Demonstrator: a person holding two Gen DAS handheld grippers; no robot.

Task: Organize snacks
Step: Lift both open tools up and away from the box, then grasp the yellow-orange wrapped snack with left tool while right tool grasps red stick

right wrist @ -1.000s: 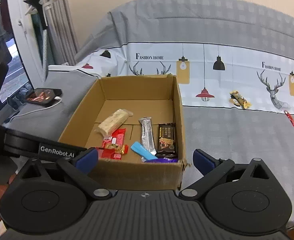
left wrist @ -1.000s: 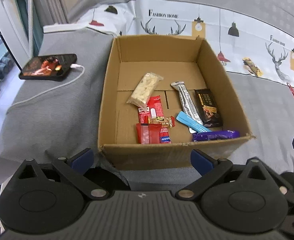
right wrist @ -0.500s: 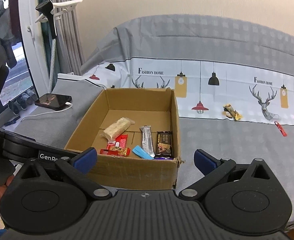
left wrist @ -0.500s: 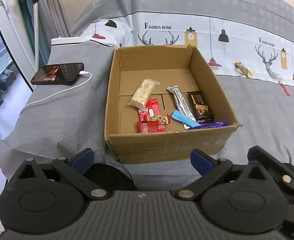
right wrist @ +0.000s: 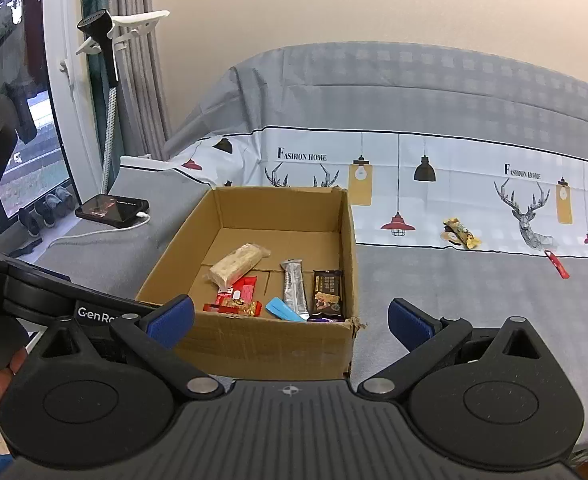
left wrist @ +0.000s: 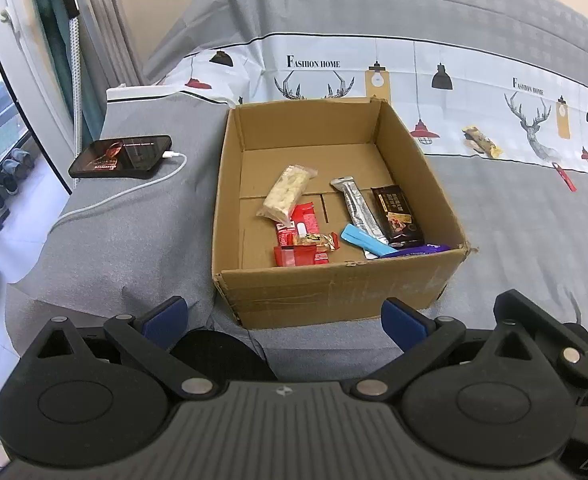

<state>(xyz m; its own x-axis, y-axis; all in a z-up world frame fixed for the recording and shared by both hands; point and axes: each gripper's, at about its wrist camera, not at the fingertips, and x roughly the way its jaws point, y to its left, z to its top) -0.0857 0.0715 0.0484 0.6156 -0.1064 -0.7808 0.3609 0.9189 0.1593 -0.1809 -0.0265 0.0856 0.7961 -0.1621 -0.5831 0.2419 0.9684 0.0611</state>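
An open cardboard box (left wrist: 230, 184) (right wrist: 350, 232) stands on the grey bed cover. It holds several snacks: a pale bar (left wrist: 288, 192), red packs (left wrist: 300, 236), a silver bar (left wrist: 360, 210), a dark chocolate bar (left wrist: 396, 216), a blue stick (left wrist: 364, 240) and a purple pack (left wrist: 422, 249). A yellow snack (left wrist: 480, 142) (right wrist: 460, 233) and a small red packet (left wrist: 565, 176) (right wrist: 556, 264) lie on the bed right of the box. My left gripper (left wrist: 284, 320) and right gripper (right wrist: 290, 320) are open and empty, held back from the box's near wall.
A phone (left wrist: 122, 156) on a white charging cable (left wrist: 126, 196) lies left of the box. The bed's left edge drops to the floor by a window with curtains. A garment steamer (right wrist: 106, 60) stands at the left. The other gripper's body (right wrist: 34, 292) is at my left.
Both grippers have pulled back and risen away from the box, so it looks smaller and more of the bed and wall shows. The box contents have not moved.
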